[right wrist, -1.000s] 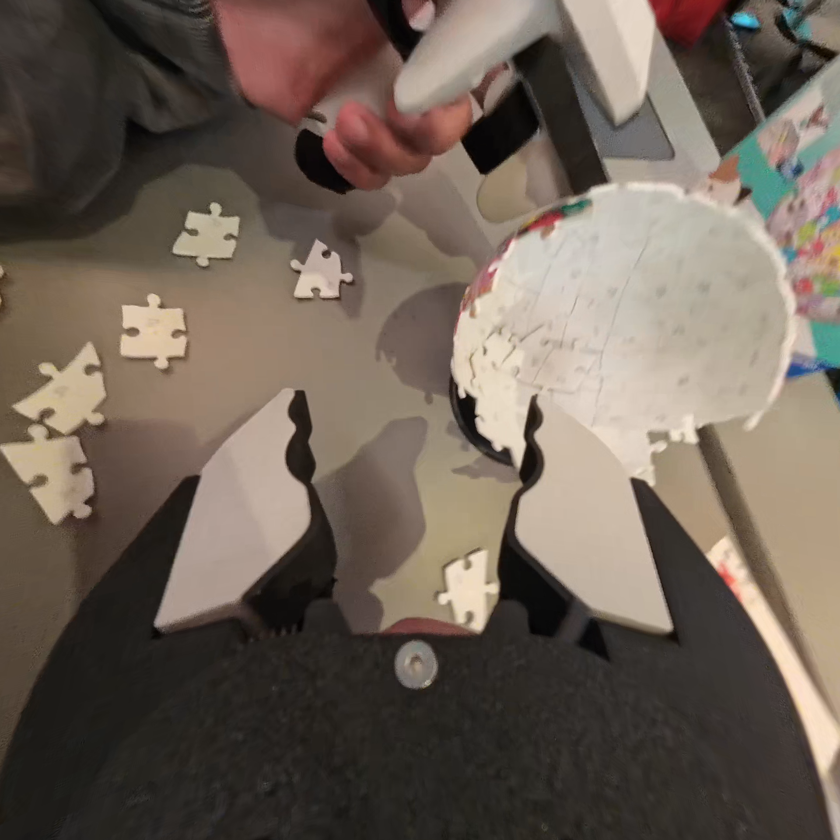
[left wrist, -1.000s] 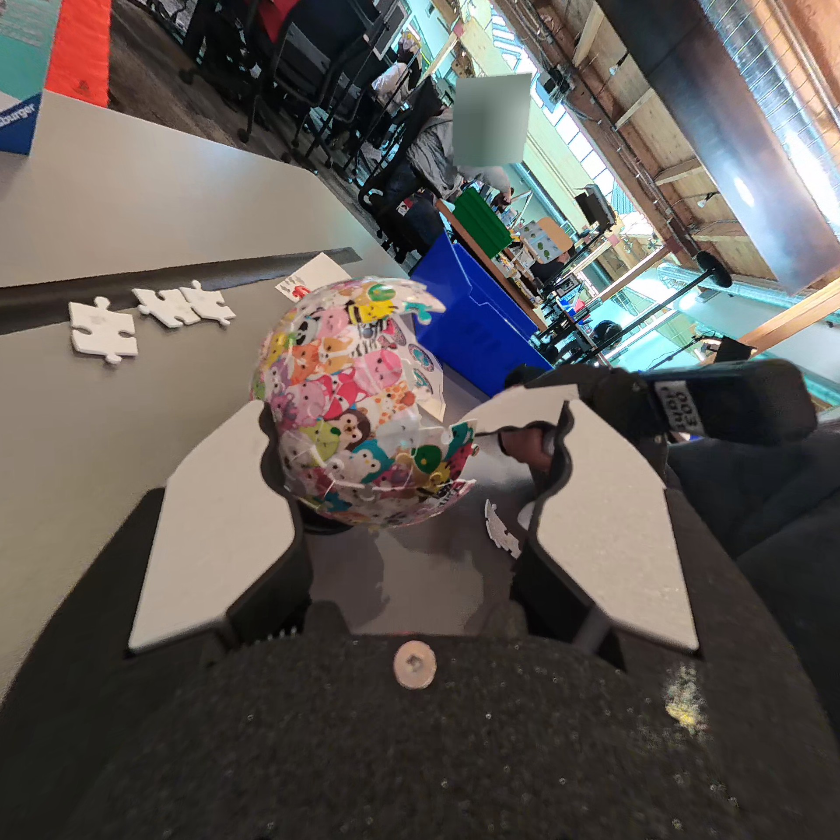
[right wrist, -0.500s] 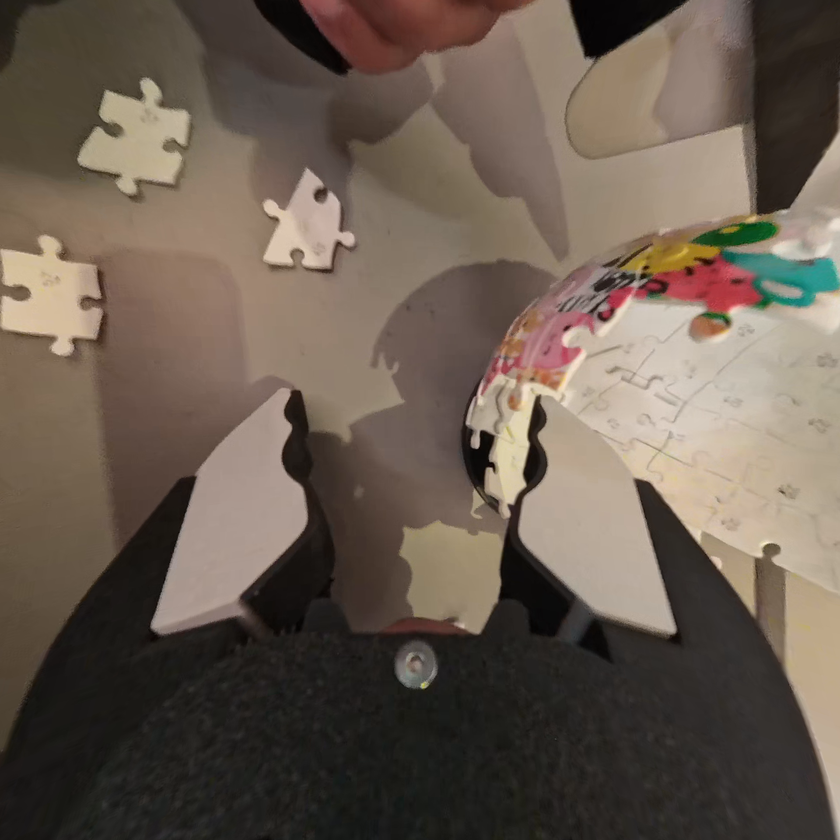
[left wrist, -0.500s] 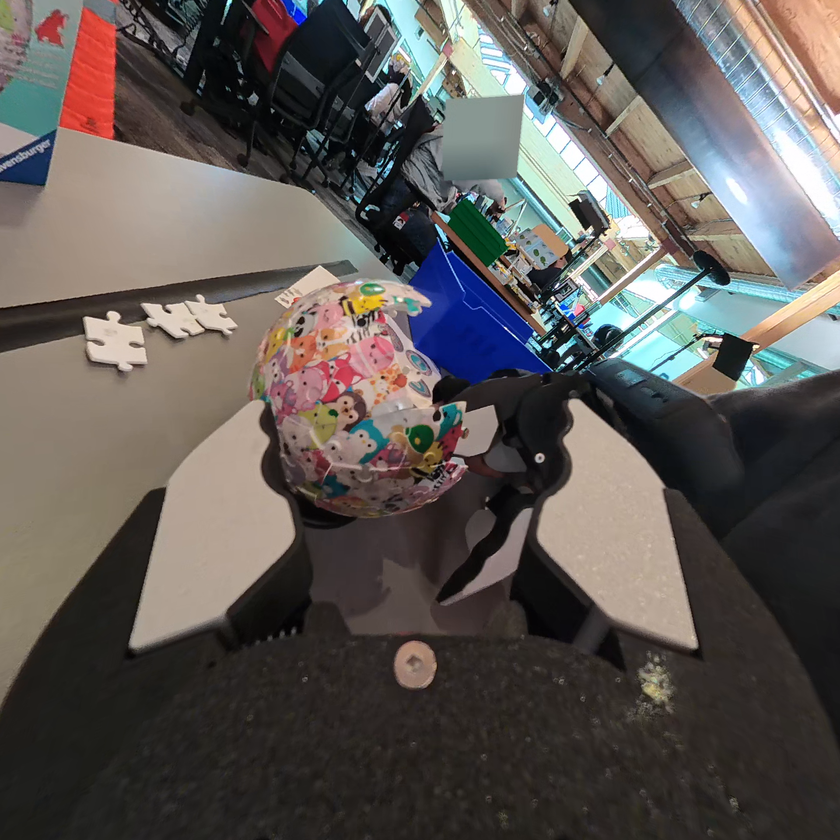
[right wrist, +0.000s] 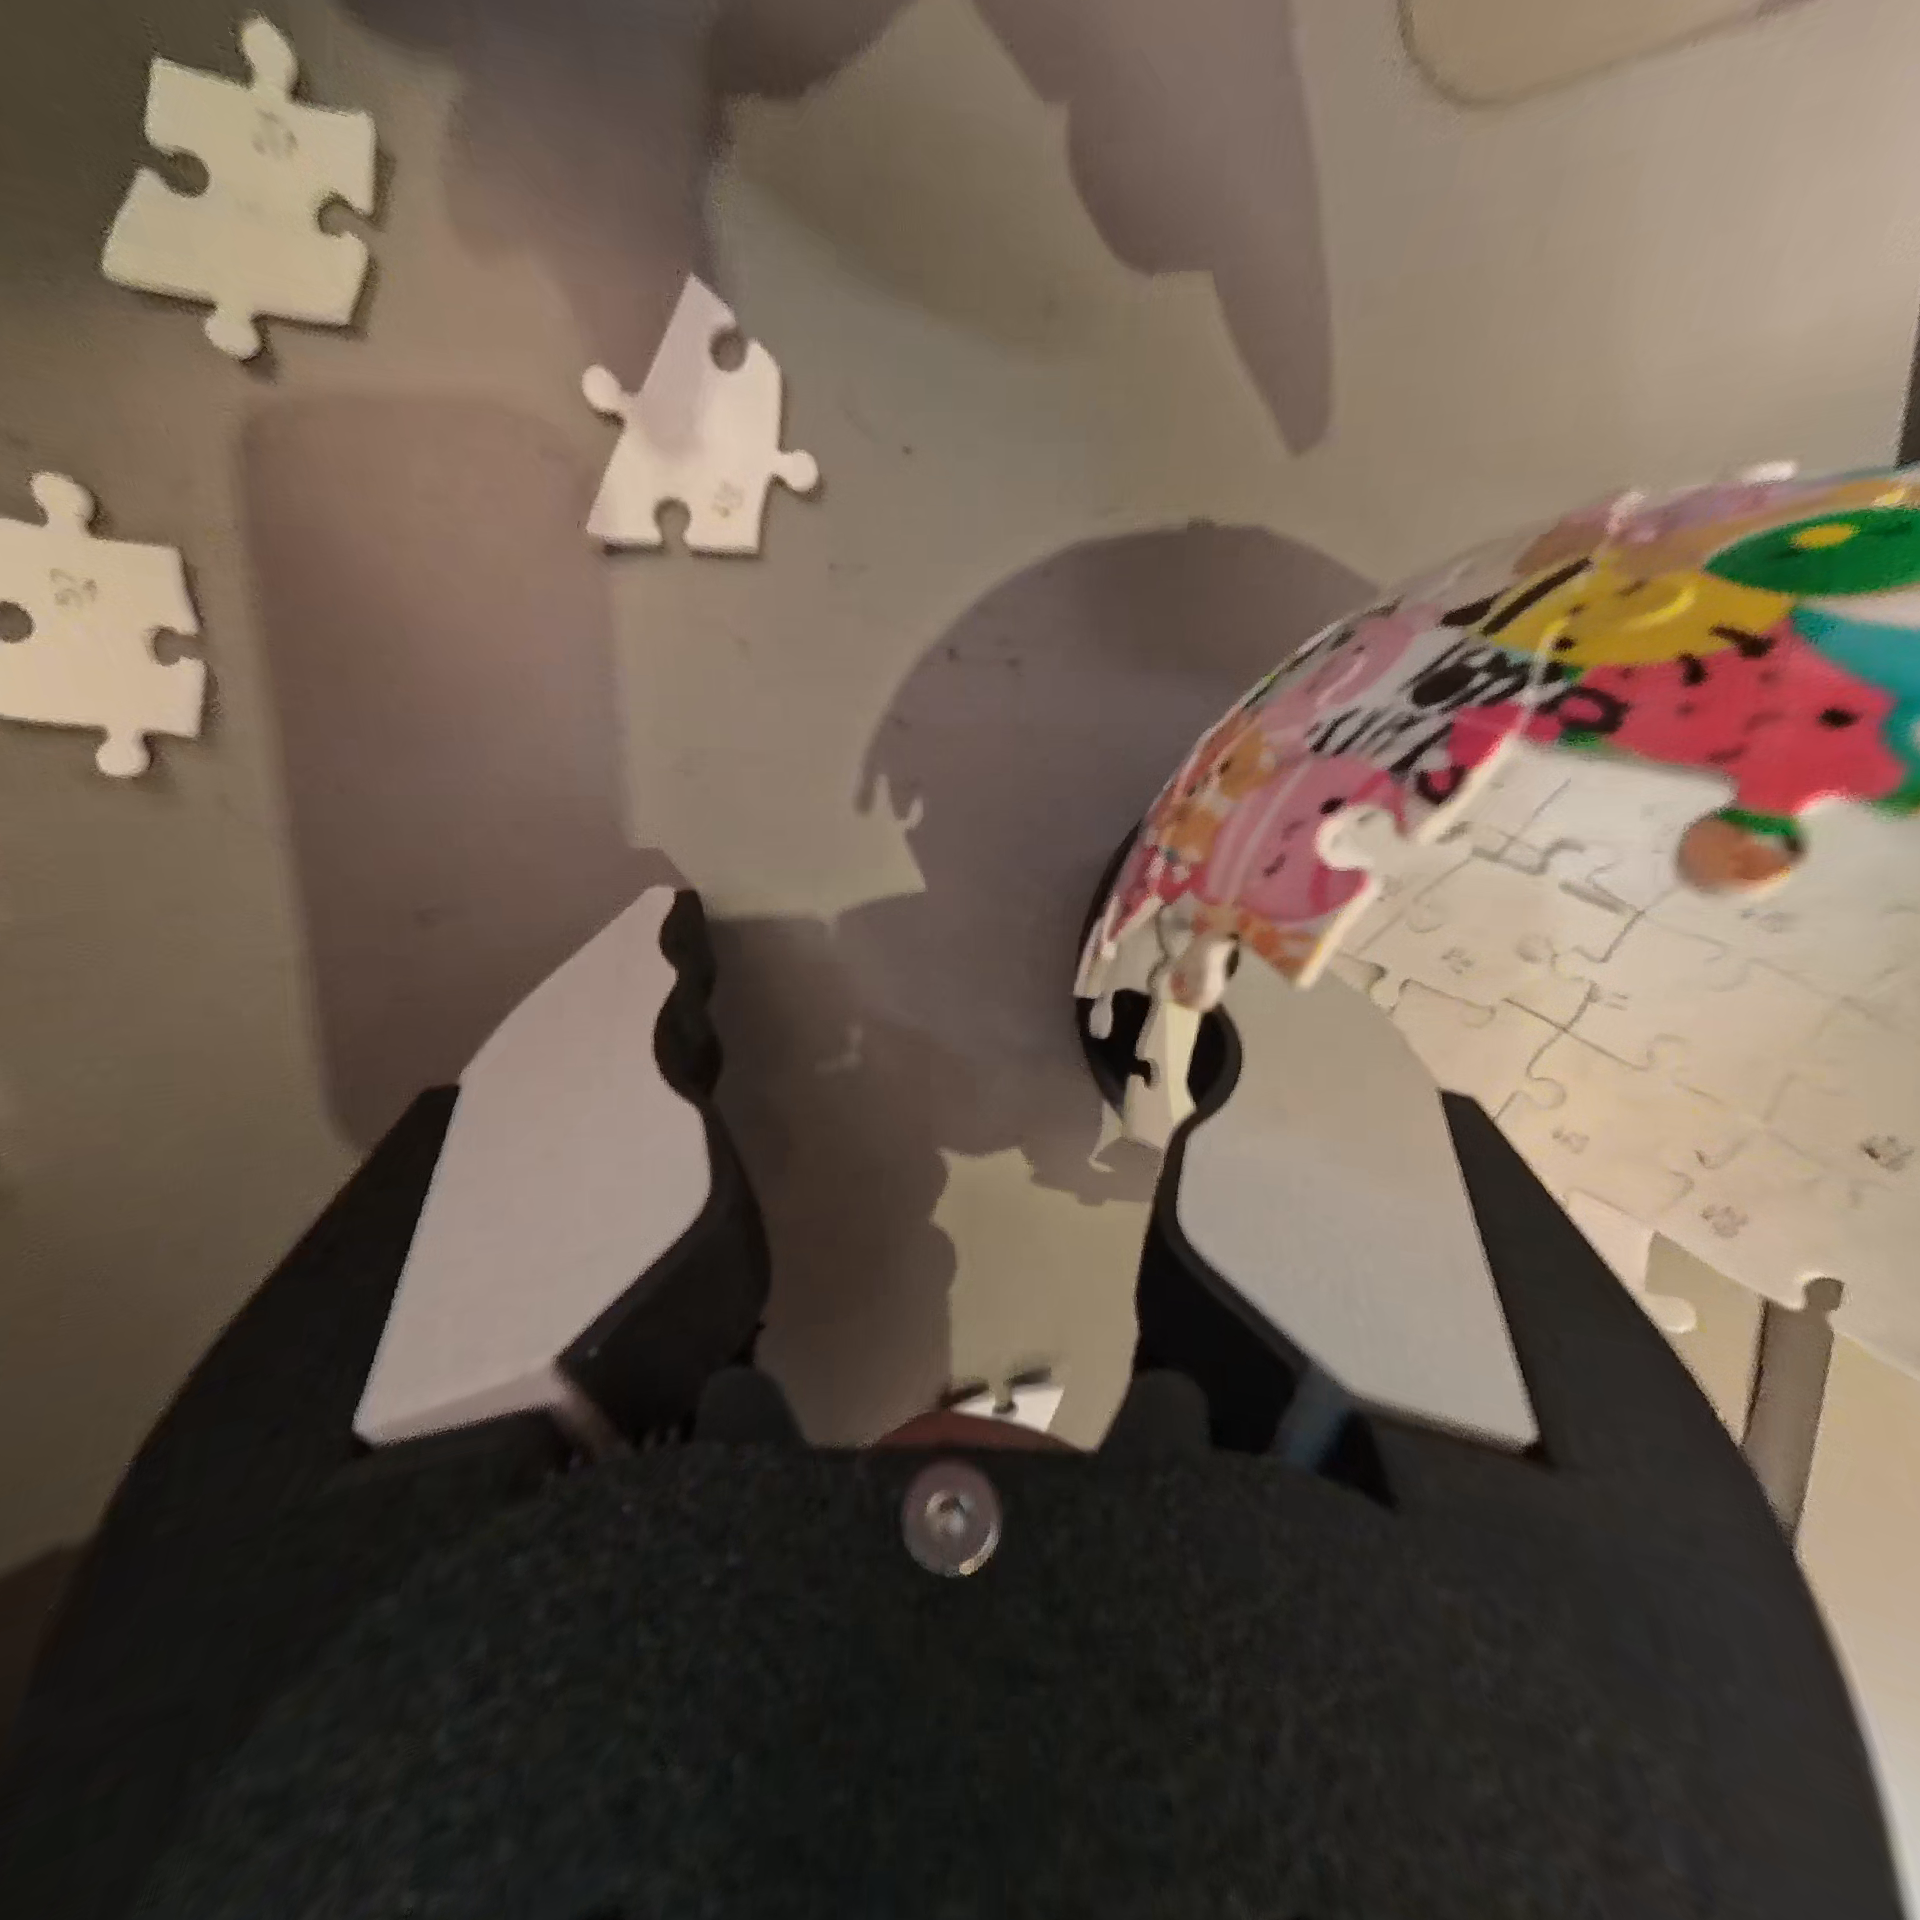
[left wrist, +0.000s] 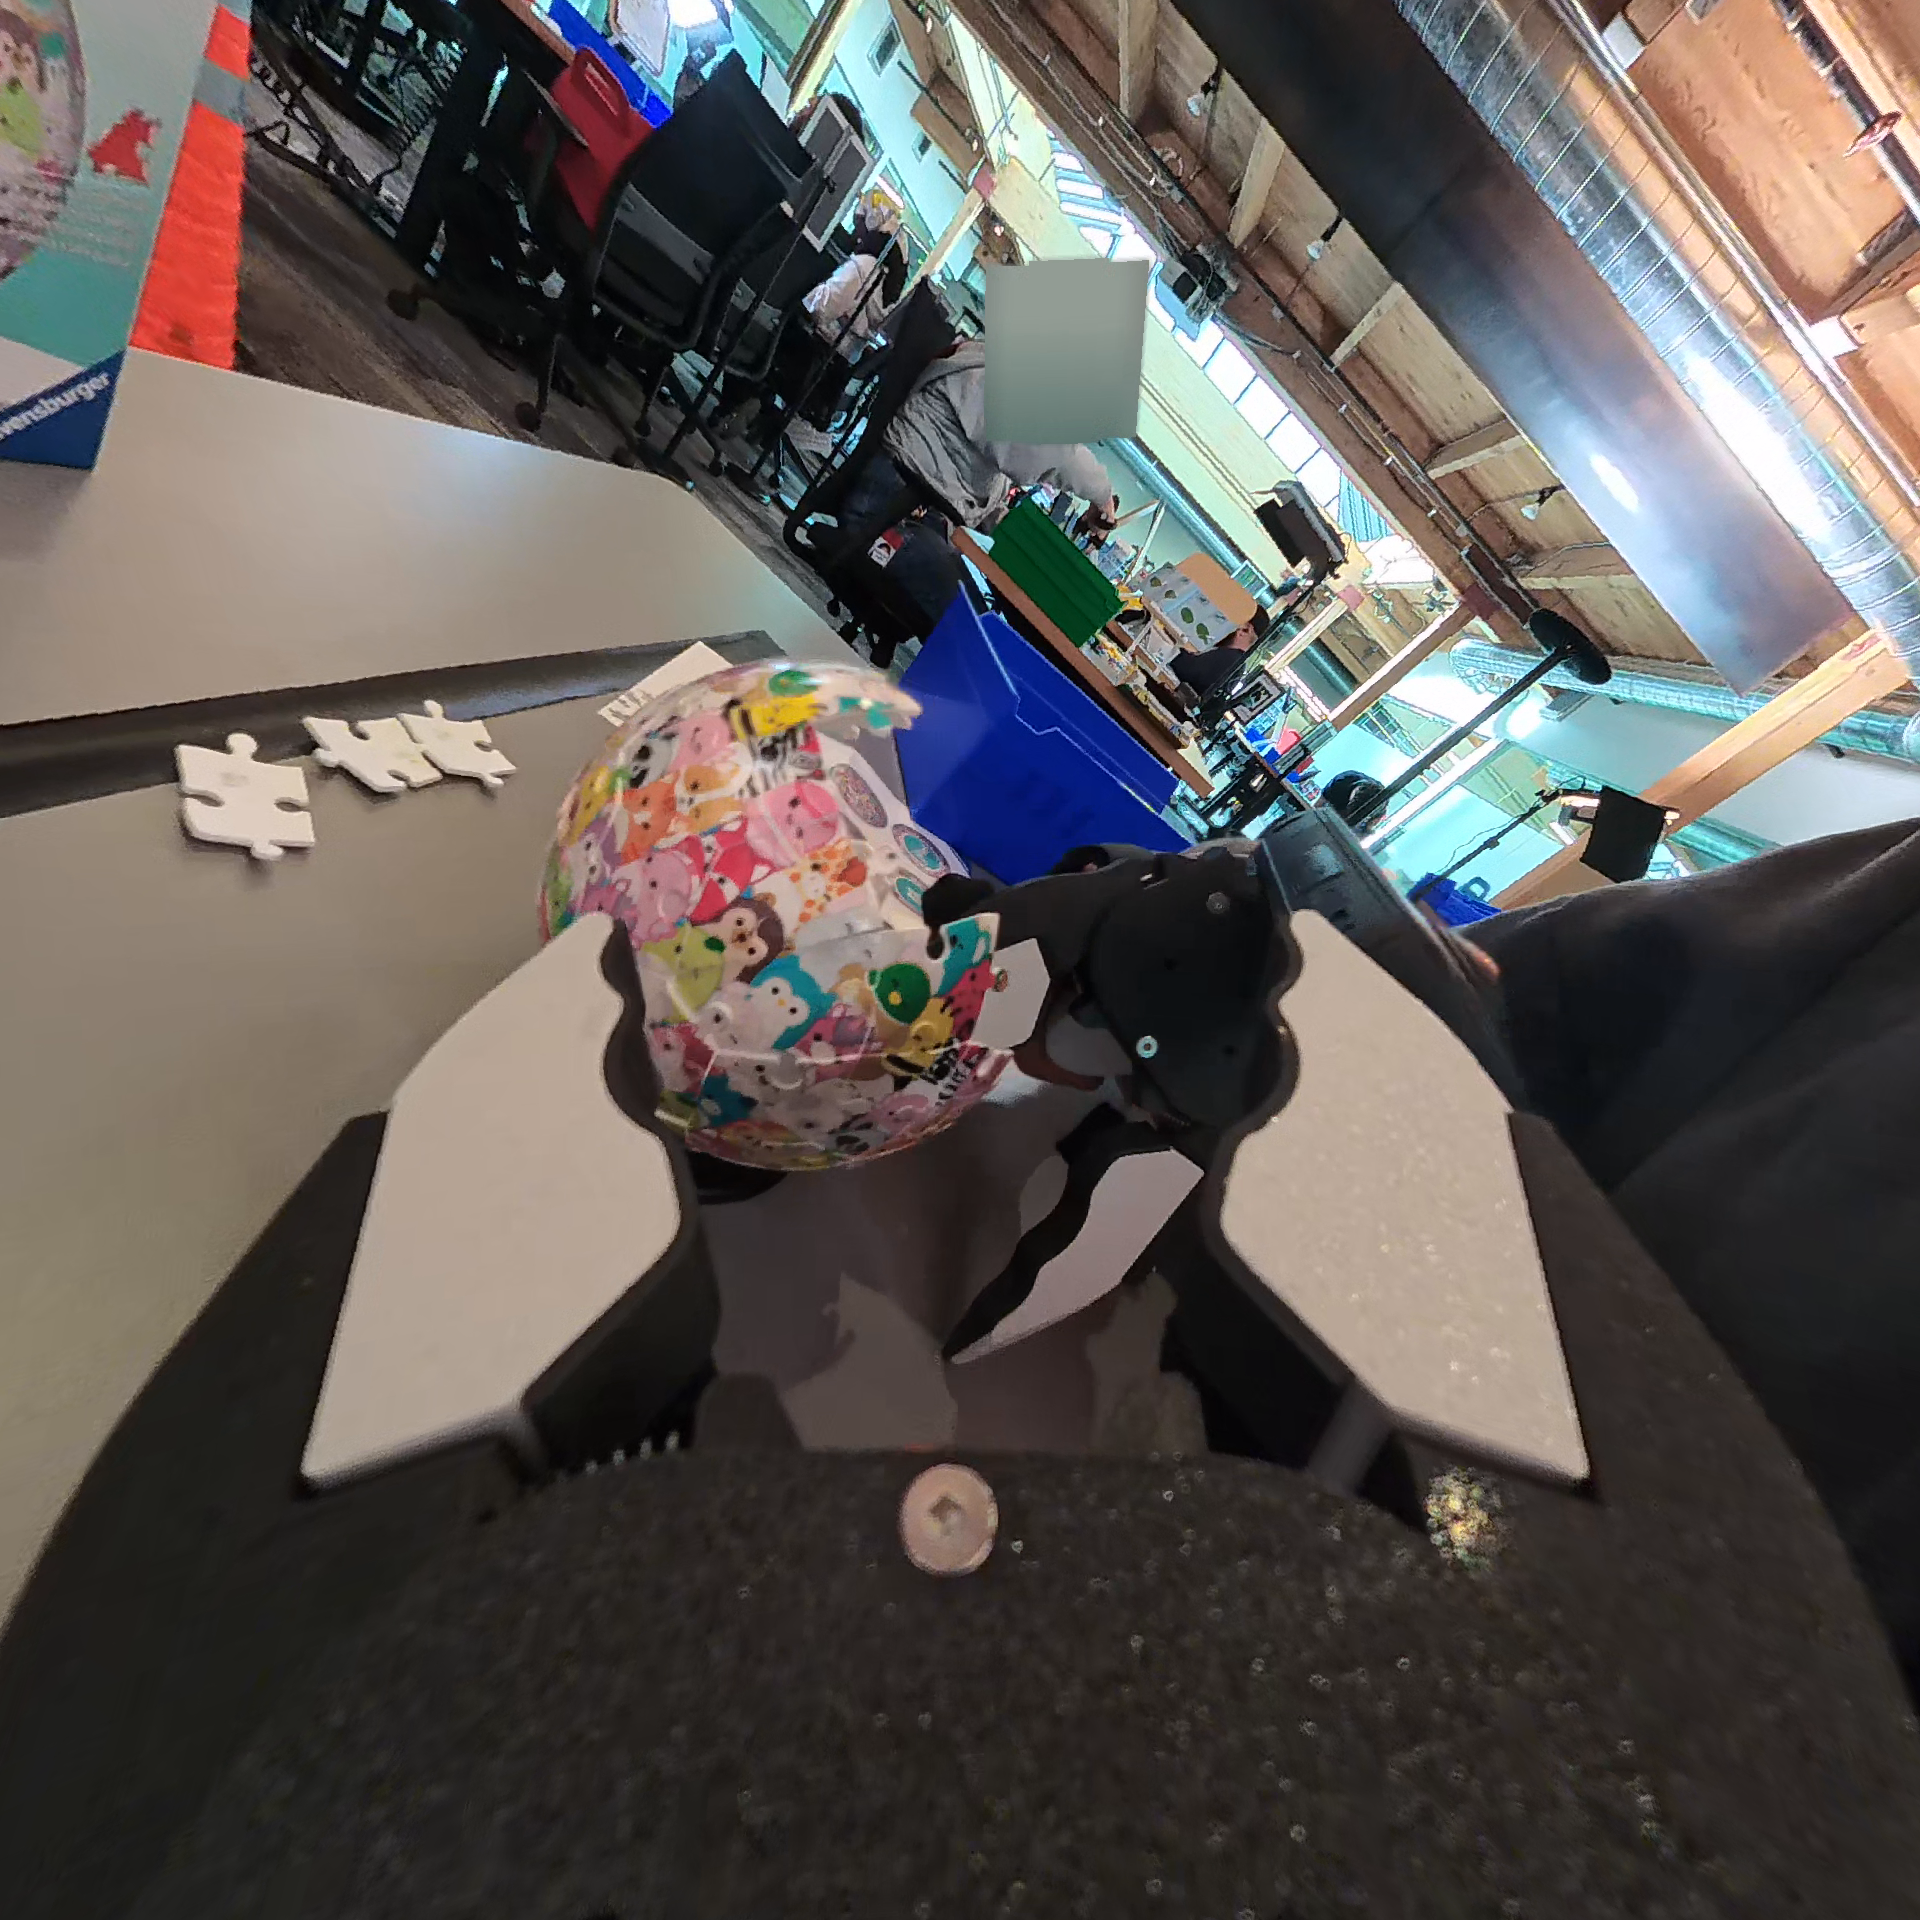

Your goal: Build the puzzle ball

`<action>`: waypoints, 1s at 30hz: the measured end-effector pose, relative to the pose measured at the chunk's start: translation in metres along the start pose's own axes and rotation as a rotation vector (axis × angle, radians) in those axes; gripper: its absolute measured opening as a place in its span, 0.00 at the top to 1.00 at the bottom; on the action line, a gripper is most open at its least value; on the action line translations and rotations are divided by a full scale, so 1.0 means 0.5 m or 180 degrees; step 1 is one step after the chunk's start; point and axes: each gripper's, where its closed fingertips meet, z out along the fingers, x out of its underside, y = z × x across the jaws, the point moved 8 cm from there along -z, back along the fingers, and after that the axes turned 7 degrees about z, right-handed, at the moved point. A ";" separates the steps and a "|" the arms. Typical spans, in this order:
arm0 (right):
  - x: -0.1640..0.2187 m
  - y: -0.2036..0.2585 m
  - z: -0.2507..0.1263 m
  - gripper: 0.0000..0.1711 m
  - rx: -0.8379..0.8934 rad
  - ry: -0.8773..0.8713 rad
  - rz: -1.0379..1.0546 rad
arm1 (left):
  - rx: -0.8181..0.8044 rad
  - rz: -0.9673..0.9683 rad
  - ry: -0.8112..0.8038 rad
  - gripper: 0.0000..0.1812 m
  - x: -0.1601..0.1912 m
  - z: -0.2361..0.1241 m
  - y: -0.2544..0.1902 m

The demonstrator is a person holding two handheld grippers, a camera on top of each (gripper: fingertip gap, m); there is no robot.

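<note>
right gripper closer; puzzle ball cropped.

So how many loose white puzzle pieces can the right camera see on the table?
3: one top left, one at the left edge, one nearer the ball. Others may be hidden.

Puzzle ball blurred, cut by right edge — its base hidden.

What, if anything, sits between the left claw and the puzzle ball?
Nothing visible. The left claw is open, and the puzzle ball stands just ahead beside its left finger. The right claw comes in from the side.
</note>
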 end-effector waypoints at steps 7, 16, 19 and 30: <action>0.008 0.008 -0.024 0.48 0.0102 0.0018 -0.0103 | -0.0035 0.0087 0.0018 0.39 -0.007 -0.008 -0.012; 0.009 -0.004 -0.002 0.47 -0.0100 0.0173 0.0046 | 0.0014 -0.0002 0.0012 0.41 0.000 0.001 -0.010; 0.011 0.002 -0.006 0.48 -0.0067 0.0223 -0.0013 | -0.0021 0.0041 0.0049 0.41 0.001 0.000 -0.008; 0.018 0.018 -0.037 0.53 -0.0009 0.0226 -0.0062 | -0.0073 0.0091 -0.0005 0.41 -0.014 -0.016 -0.023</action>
